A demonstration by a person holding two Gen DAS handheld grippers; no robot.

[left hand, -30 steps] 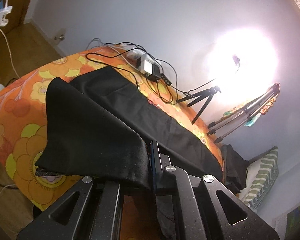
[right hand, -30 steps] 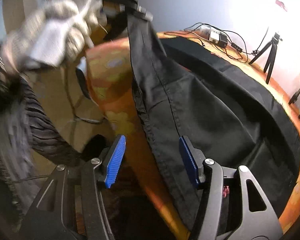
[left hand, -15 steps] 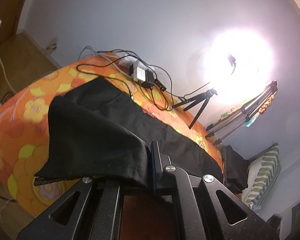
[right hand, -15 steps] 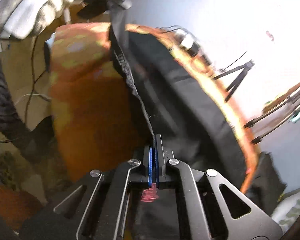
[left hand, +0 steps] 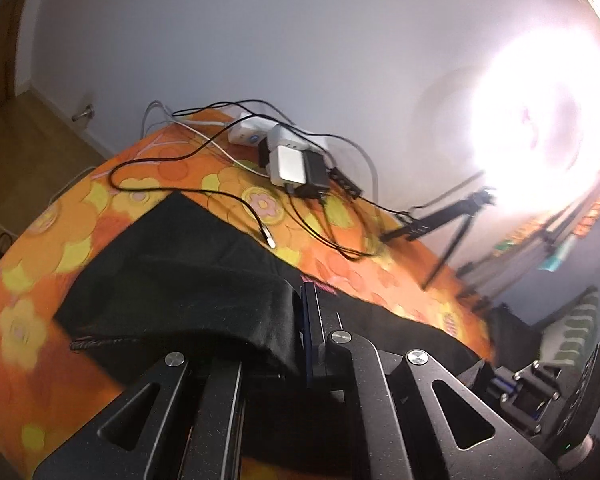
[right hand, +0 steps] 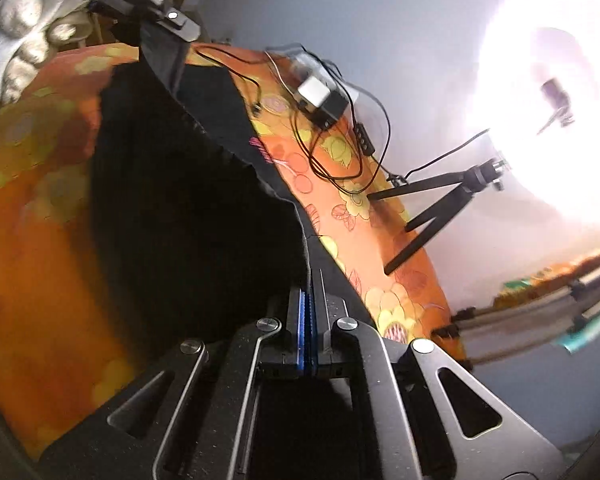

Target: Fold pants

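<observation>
Black pants (left hand: 188,280) lie on an orange flowered table (left hand: 40,248). My left gripper (left hand: 306,320) is shut on an edge of the pants and holds it lifted, the cloth draped over its left finger. My right gripper (right hand: 310,300) is shut on another edge of the pants (right hand: 188,208), lifted above the table (right hand: 28,208). In the right wrist view the left gripper (right hand: 168,20) shows at the top left, clamped on the same stretched edge. The right gripper's body (left hand: 540,392) shows at the lower right of the left wrist view.
A power strip with chargers (left hand: 292,160) and loose cables (left hand: 320,220) lie at the table's far side. A small black tripod (right hand: 440,204) stands near the far edge under a bright ring light (right hand: 552,92). Larger tripod legs (right hand: 540,312) stand beyond.
My right gripper has shut on the pants edge. Both grippers have lifted the edge and carried it toward the far side of the table.
</observation>
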